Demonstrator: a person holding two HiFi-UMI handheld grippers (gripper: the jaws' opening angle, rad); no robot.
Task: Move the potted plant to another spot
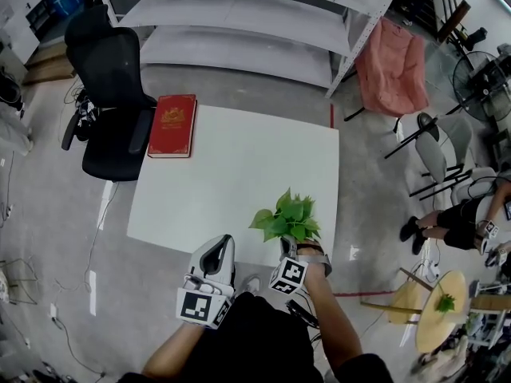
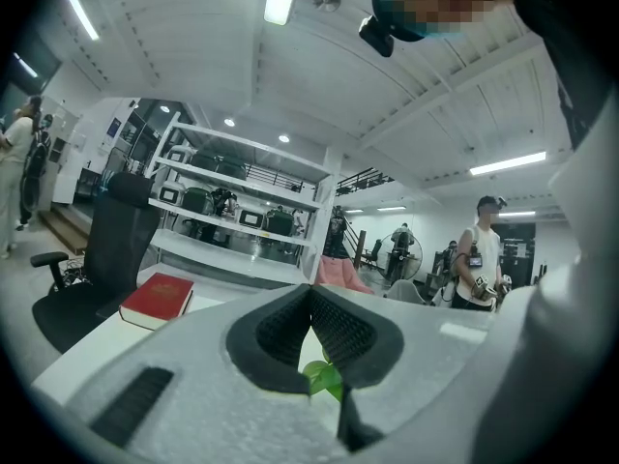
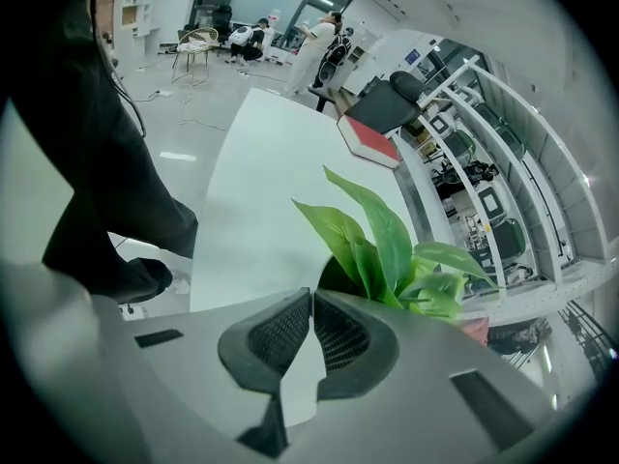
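Flagging tip-over risk: potted plant (image 1: 287, 216) sits at the near edge of the table (image 1: 239, 158). The right gripper (image 1: 289, 247) is just behind the pot, jaws pressed together with nothing visibly between them, so a nudge or shallow rim pinch could knock it off the edge. Left gripper (image 1: 222, 250) is closed too and empty; plant stands upright, long axis vertical, leaves pointing up.
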